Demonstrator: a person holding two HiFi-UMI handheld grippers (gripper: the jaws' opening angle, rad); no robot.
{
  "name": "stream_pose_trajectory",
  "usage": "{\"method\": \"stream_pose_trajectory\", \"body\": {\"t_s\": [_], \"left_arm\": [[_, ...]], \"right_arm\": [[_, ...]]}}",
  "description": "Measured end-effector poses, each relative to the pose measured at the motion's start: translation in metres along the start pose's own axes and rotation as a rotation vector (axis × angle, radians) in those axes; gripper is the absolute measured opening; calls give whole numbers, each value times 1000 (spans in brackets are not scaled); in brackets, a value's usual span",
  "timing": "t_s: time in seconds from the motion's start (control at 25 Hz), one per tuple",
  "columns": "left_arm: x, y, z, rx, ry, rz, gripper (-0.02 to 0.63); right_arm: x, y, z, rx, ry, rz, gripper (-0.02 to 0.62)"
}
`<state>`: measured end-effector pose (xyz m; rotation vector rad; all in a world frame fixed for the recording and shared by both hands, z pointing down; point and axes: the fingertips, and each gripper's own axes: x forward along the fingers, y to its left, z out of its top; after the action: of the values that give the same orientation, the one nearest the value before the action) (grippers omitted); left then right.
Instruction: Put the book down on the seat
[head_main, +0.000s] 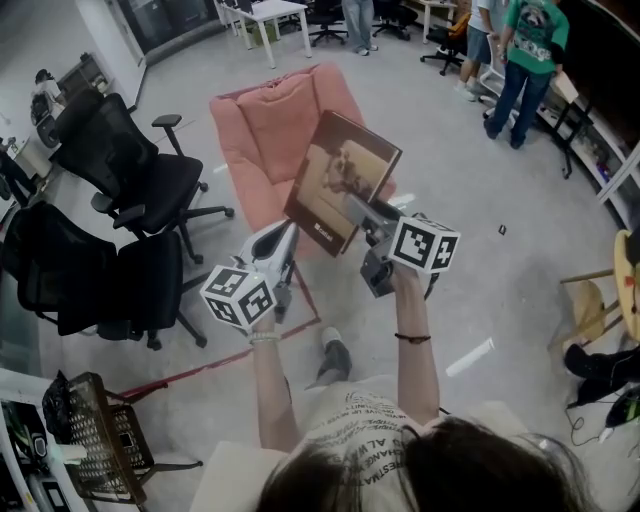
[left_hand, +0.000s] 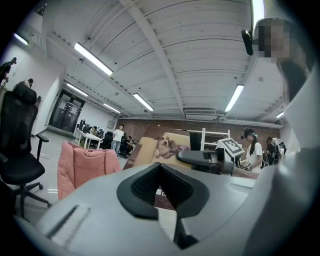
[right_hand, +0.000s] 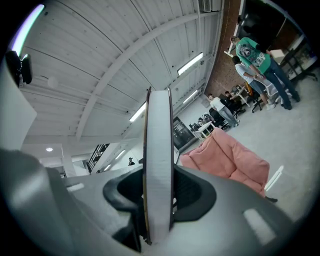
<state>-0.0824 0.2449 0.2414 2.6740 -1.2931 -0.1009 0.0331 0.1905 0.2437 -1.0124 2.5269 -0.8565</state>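
Observation:
A large book (head_main: 340, 180) with a dog on its brown cover is held up above the floor, in front of the pink cushioned seat (head_main: 275, 130). My right gripper (head_main: 358, 212) is shut on the book's lower right edge. In the right gripper view the book's white page edge (right_hand: 159, 165) stands upright between the jaws, with the seat (right_hand: 230, 160) beyond. My left gripper (head_main: 288, 235) is open just below the book's lower left corner, with nothing between its pads. The left gripper view shows the cover (left_hand: 165, 147) and the seat (left_hand: 85, 167) ahead.
Two black office chairs (head_main: 130, 170) (head_main: 100, 270) stand left of the seat. A wire basket (head_main: 100, 430) is at the lower left, a wooden stool (head_main: 590, 300) at the right. People (head_main: 530, 50) stand by desks at the back. Red tape (head_main: 200, 372) lines the floor.

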Motion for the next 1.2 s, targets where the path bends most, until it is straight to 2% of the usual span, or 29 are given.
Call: {"method": "stream_pose_trajectory", "body": {"t_s": [0.36,0.68,1.2], "left_arm": [[47,63,-6,-22,36,-8,-8],[96,94,-7,-54,60,-31,-8],[132,180,-2,-72,65,14,-8]], "right_arm": [[58,-43,3,13,28,-34,152],[92,-84,20,24,62,-81,152],[174,-124,19,27,115,-84,152]]}}
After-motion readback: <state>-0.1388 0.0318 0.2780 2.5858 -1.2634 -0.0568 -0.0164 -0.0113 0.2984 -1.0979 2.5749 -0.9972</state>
